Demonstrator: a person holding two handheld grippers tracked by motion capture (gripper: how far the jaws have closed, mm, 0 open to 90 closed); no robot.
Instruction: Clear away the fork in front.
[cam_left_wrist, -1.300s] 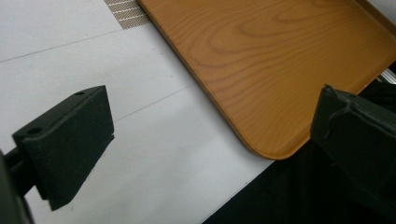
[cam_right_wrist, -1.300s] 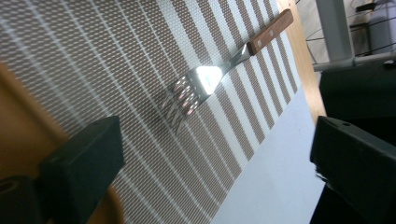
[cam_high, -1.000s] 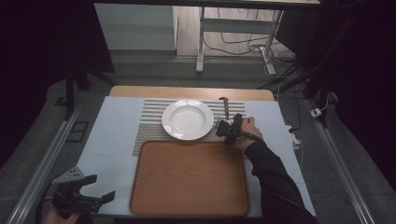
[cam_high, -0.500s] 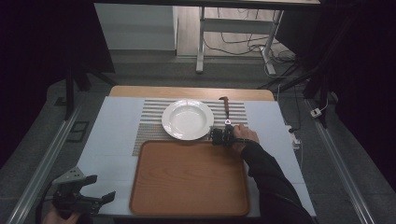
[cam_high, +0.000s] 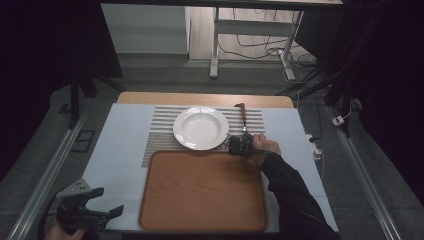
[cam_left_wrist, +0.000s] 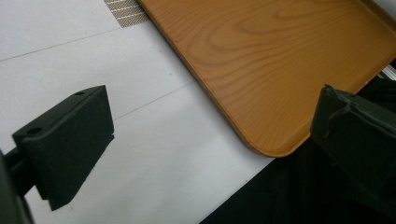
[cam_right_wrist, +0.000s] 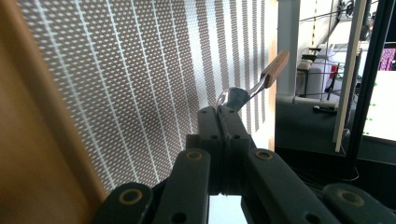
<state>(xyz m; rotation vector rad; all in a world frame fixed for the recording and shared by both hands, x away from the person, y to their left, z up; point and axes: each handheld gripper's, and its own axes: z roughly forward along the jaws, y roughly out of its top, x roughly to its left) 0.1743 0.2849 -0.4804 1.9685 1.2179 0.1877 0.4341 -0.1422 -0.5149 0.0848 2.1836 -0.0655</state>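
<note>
One spoon (cam_right_wrist: 254, 86) pinched in right gripper (cam_right_wrist: 219, 116), left gripper (cam_left_wrist: 210, 140) wide apart.

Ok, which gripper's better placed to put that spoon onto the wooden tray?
Right. The right gripper is shut on the spoon at the tray's far edge. The left gripper hangs open off the table's near left corner, holding nothing.

Dim surrounds, table lit, sl. soft.
</note>
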